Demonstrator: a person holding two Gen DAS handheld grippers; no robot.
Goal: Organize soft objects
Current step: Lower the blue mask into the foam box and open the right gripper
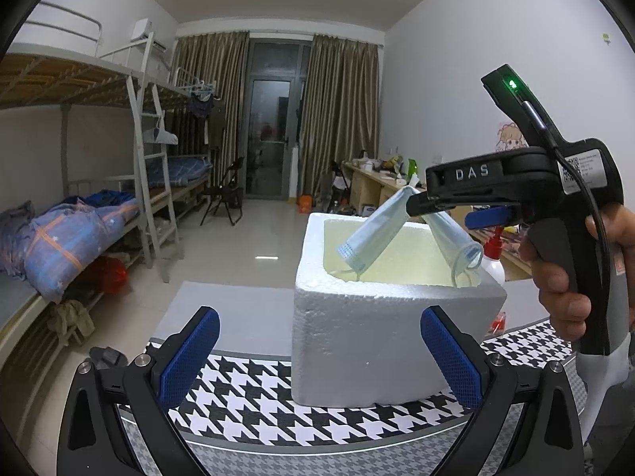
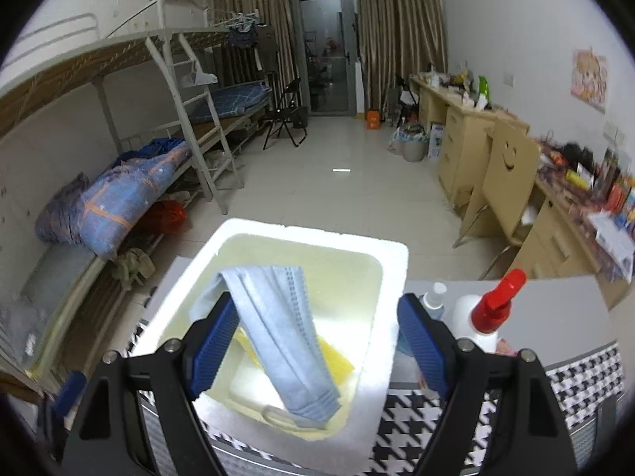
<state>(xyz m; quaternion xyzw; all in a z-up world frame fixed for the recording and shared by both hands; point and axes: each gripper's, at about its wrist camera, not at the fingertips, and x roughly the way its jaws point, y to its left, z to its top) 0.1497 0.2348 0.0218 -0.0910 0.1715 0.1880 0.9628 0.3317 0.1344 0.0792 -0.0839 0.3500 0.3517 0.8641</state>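
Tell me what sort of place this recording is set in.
Most likely a shared dormitory room: metal bunk beds with a ladder line one wall, and a row of wooden desks cluttered with personal items lines the other.

Houndstooth cloth [image 1: 254, 400] on grey table [image 1: 238, 309] — foam box [image 1: 369, 341], spray bottle [image 2: 486, 317].

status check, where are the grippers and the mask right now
Left gripper open, empty, low by foam box. Right gripper open over box, face mask draped on one finger. Nothing blocking.
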